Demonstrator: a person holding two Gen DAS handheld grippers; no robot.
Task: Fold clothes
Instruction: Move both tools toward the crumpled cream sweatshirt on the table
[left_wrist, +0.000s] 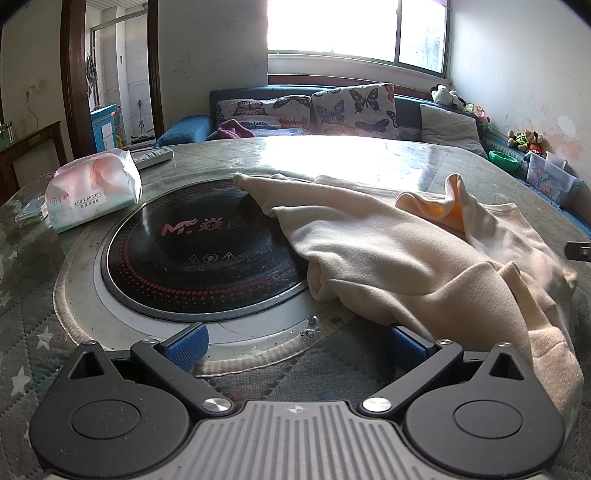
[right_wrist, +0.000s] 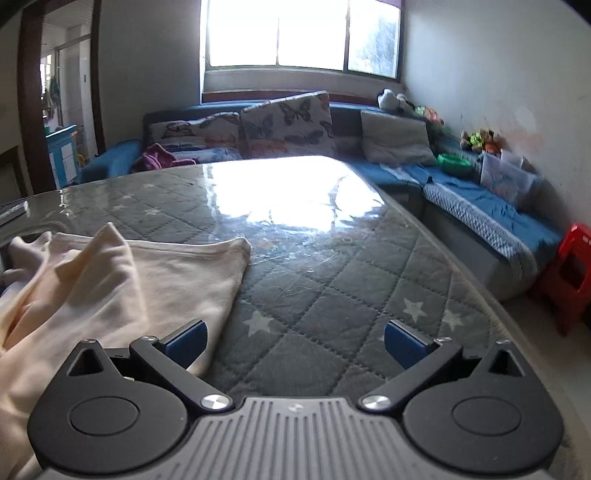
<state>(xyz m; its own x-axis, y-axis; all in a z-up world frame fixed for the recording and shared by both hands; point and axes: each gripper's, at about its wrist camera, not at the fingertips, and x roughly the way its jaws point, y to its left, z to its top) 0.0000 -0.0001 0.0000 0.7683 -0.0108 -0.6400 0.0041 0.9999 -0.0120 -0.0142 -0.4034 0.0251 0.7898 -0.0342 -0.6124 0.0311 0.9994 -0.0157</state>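
Note:
A cream garment (left_wrist: 406, 254) lies crumpled on the table, partly over the black round hob (left_wrist: 199, 251), with an orange lining showing at its far fold (left_wrist: 439, 210). My left gripper (left_wrist: 295, 345) is open just in front of the garment's near edge, its right blue pad (left_wrist: 404, 343) close under the cloth. In the right wrist view the same garment (right_wrist: 110, 280) spreads over the left side. My right gripper (right_wrist: 293, 343) is open above the quilted table cover, its left blue pad (right_wrist: 188, 341) over the cloth's near corner. Nothing sits between either pair of jaws.
A tissue pack (left_wrist: 94, 190), a small clear box (left_wrist: 31, 214) and a remote (left_wrist: 153, 157) lie at the table's far left. The table (right_wrist: 332, 280) has a glossy quilted cover with stars. A blue sofa (right_wrist: 480, 210) with cushions wraps behind; a red stool (right_wrist: 570, 273) stands at right.

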